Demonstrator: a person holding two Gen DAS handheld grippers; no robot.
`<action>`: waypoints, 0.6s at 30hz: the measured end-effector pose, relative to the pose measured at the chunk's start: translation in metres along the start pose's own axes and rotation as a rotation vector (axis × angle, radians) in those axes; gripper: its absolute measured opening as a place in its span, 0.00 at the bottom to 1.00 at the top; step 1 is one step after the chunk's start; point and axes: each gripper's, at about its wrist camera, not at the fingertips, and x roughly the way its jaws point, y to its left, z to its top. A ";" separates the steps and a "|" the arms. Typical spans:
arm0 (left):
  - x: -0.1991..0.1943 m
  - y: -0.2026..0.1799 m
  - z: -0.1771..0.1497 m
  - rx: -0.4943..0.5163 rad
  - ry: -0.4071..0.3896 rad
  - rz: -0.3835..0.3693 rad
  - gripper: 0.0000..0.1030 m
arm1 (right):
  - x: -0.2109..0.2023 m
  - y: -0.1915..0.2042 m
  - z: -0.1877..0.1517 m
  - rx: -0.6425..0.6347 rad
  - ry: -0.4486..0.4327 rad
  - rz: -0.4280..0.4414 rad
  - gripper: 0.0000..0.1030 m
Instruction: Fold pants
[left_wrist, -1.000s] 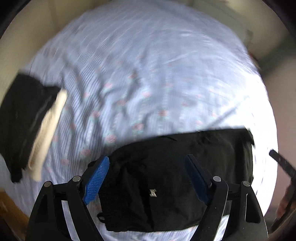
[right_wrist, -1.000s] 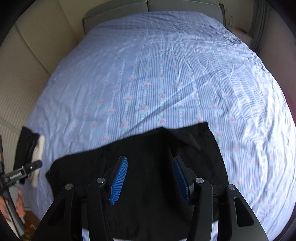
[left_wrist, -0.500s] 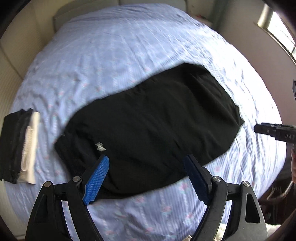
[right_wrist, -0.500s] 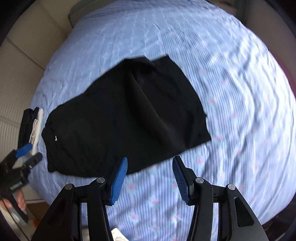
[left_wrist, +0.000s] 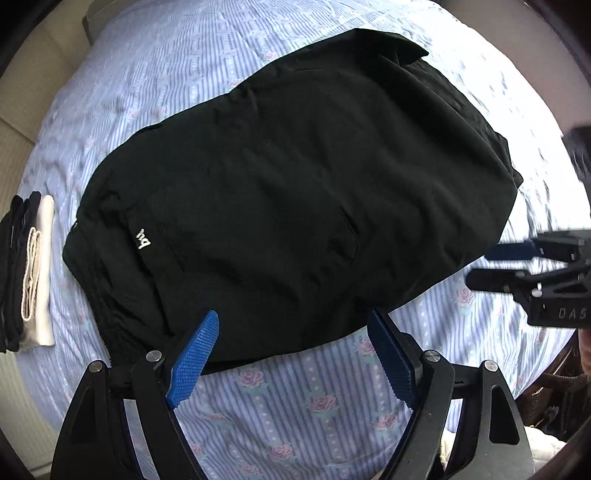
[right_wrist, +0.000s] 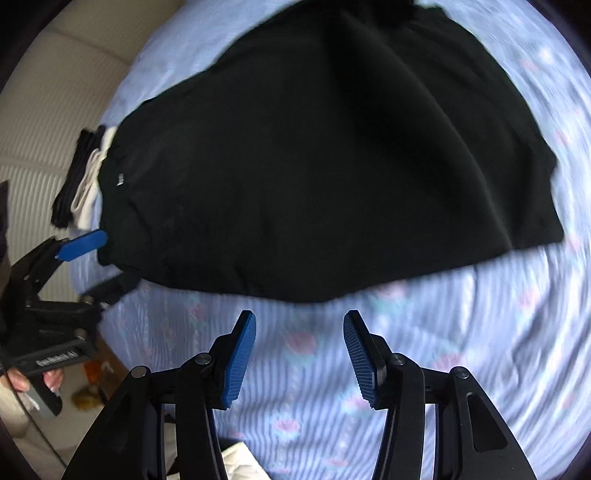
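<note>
Black pants (left_wrist: 288, 192) with a small white logo (left_wrist: 143, 240) lie spread flat on the bed, also filling the right wrist view (right_wrist: 332, 166). My left gripper (left_wrist: 291, 321) hangs open over the pants' near edge, its left pad (left_wrist: 192, 362) above the black cloth, nothing gripped. In the right wrist view it (right_wrist: 107, 262) sits at the pants' left corner. My right gripper (right_wrist: 299, 321) is open above bare sheet, just short of the pants' near edge. From the left wrist view it (left_wrist: 478, 266) stands beside the pants' right end.
The bed wears a blue striped sheet (left_wrist: 303, 413) with pink roses. A stack of folded black and white clothes (left_wrist: 29, 273) lies at the left edge, close to the pants (right_wrist: 83, 184). A padded beige wall (right_wrist: 55, 122) runs behind it. A hand (right_wrist: 22, 380) holds the left gripper.
Both grippers have tipped downward and sunk toward the bed. The pants, first at the bottom of each view, now fill the middle and top, and the fingertips stand at their near edge.
</note>
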 end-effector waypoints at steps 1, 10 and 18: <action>0.000 -0.003 0.000 0.000 0.001 -0.006 0.80 | -0.004 0.002 0.007 -0.018 -0.015 0.002 0.50; 0.000 -0.017 0.014 -0.025 -0.028 -0.010 0.80 | -0.018 -0.022 0.083 0.004 -0.086 0.067 0.50; 0.041 0.008 0.054 -0.135 0.021 0.067 0.80 | -0.004 -0.046 0.087 0.094 -0.024 0.130 0.50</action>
